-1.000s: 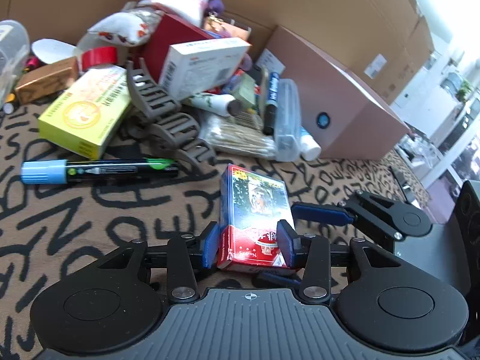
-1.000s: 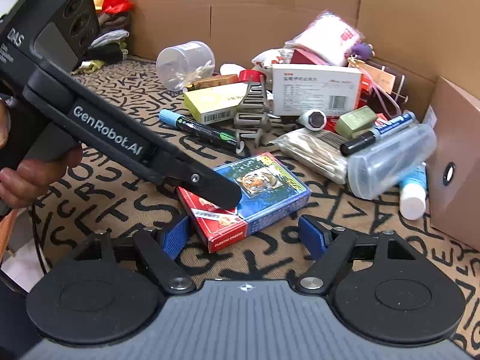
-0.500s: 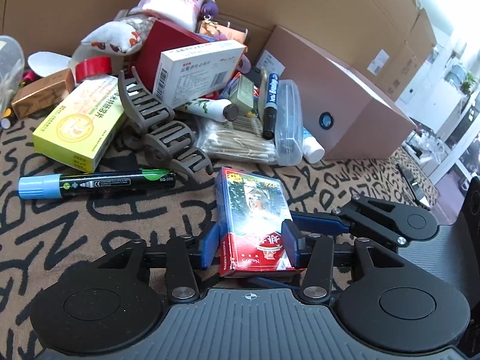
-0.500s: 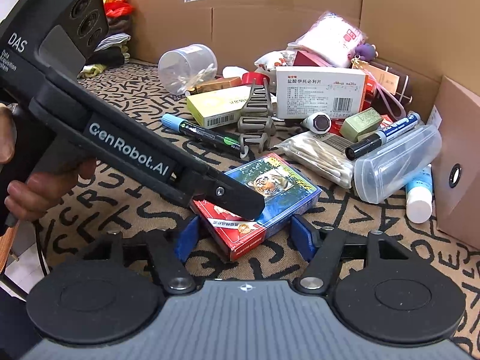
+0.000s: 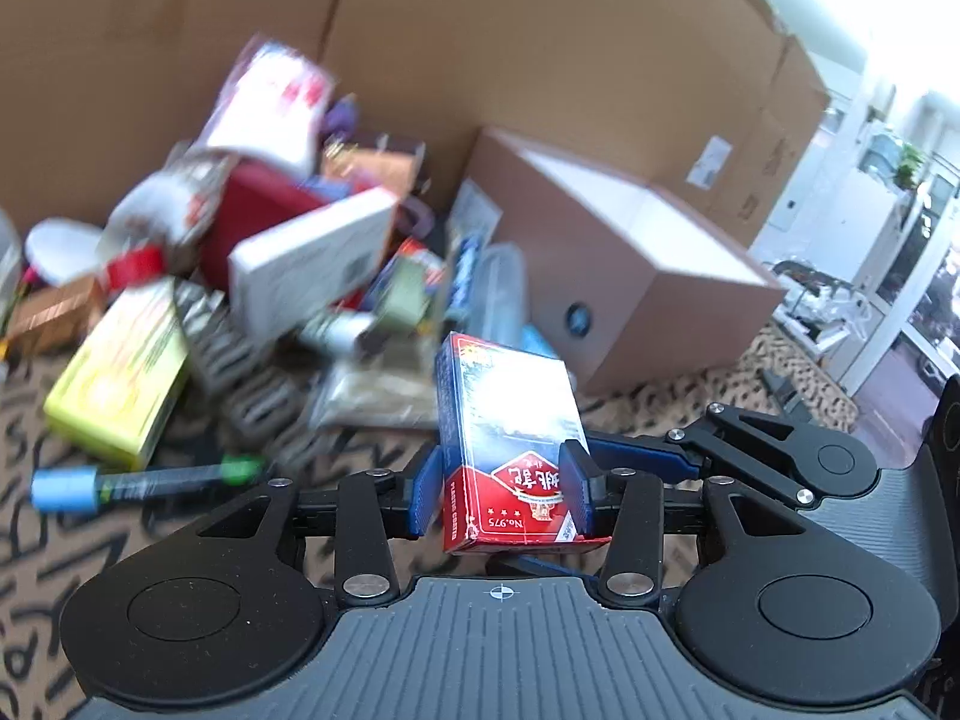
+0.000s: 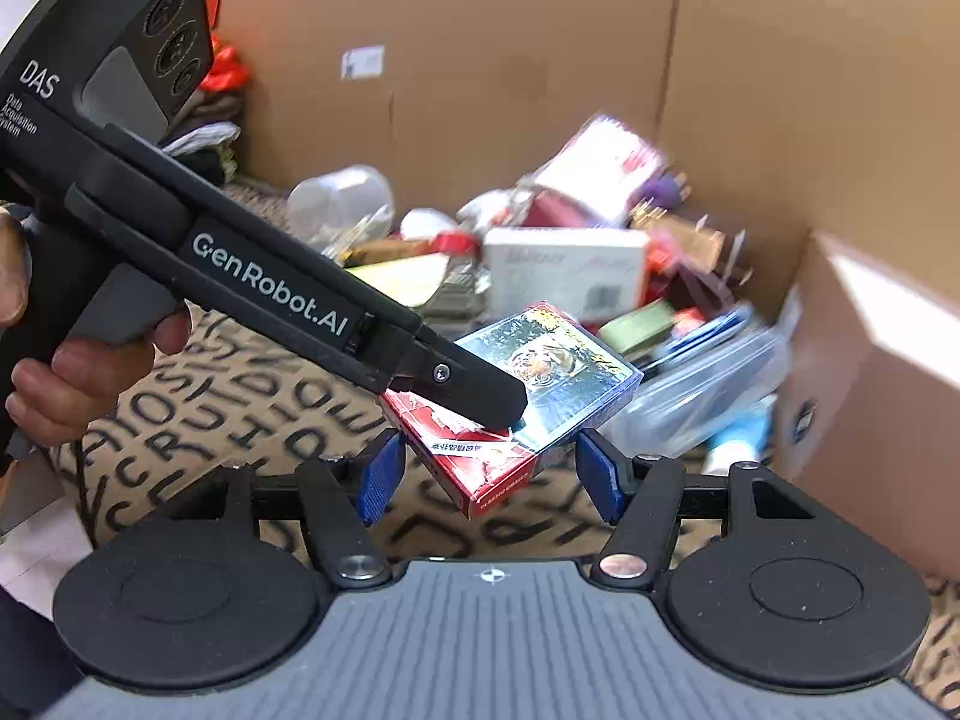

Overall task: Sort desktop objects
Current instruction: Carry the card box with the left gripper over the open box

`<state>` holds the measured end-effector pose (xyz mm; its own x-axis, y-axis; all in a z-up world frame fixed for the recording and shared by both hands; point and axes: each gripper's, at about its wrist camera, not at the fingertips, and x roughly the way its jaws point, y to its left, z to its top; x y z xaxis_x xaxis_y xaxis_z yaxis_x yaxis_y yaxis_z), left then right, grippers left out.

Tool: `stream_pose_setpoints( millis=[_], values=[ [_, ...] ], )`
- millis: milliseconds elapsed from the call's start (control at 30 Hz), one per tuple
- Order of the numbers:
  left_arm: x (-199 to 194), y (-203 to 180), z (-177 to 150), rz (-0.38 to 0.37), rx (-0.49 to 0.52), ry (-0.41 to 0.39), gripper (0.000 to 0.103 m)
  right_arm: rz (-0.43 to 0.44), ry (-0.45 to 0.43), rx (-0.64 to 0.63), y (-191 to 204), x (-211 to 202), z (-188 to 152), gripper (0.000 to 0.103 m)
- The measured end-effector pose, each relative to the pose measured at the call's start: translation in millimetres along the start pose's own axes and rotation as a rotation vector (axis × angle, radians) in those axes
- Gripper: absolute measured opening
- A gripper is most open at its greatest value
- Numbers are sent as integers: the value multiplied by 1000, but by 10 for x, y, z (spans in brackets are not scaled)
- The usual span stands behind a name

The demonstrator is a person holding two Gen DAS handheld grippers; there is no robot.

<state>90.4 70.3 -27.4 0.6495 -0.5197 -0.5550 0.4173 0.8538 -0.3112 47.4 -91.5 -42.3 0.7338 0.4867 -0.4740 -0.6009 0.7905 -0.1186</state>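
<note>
Left gripper (image 5: 503, 491) (card box (image 5: 510, 420)) near clutter (image 5: 288, 264)

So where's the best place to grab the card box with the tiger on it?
Probably across its two long narrow sides, near the red end, coming in from that end. The playing-card box is flat and stiff, so flat pads sit squarely on those parallel sides. The left gripper already holds it this way. The right gripper is open around the red end, not touching.
</note>
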Motion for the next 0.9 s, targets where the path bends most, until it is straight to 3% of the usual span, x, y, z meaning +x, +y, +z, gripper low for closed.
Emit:
stream_pose_setpoints(
  millis=[567, 900],
  values=[
    [590, -1005, 1055, -101, 236, -146, 44, -269, -154, 1, -1031, -240, 345, 68],
    [1252, -1124, 1298, -121, 241, -109, 47, -333, -134, 49, -1575, 43, 300, 68]
  ],
)
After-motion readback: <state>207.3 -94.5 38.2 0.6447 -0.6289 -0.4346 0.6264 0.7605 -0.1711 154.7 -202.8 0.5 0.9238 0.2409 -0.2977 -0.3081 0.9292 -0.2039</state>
